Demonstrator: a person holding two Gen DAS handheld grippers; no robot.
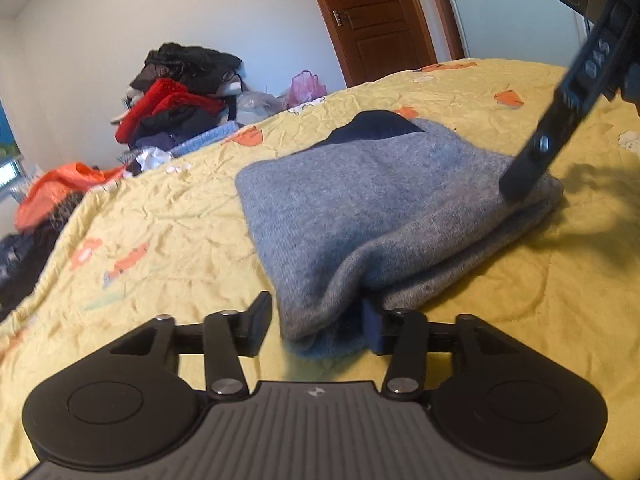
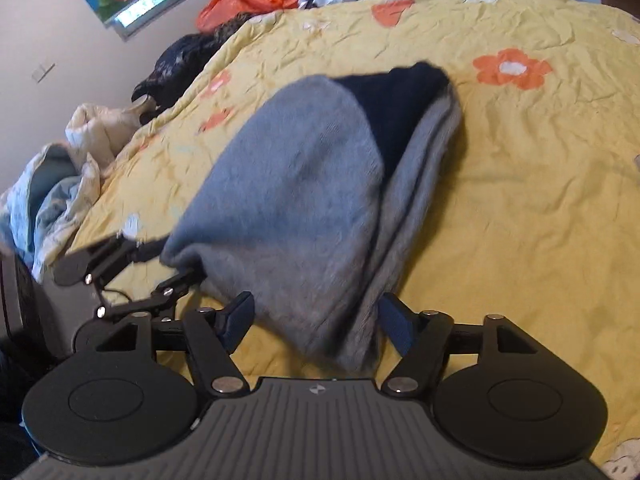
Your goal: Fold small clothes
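A grey knit garment with a dark navy part lies folded in layers on the yellow flowered bedspread. My left gripper is open, its fingers either side of the garment's near corner. My right gripper is open too, straddling the garment's near end. The right gripper's finger shows over the garment's far right corner in the left wrist view. The left gripper shows at the garment's left corner in the right wrist view.
A pile of red, black and blue clothes lies beyond the bed's far edge, with an orange item at the left. A wooden door stands behind. Crumpled bedding and dark clothes lie off the bed's left side.
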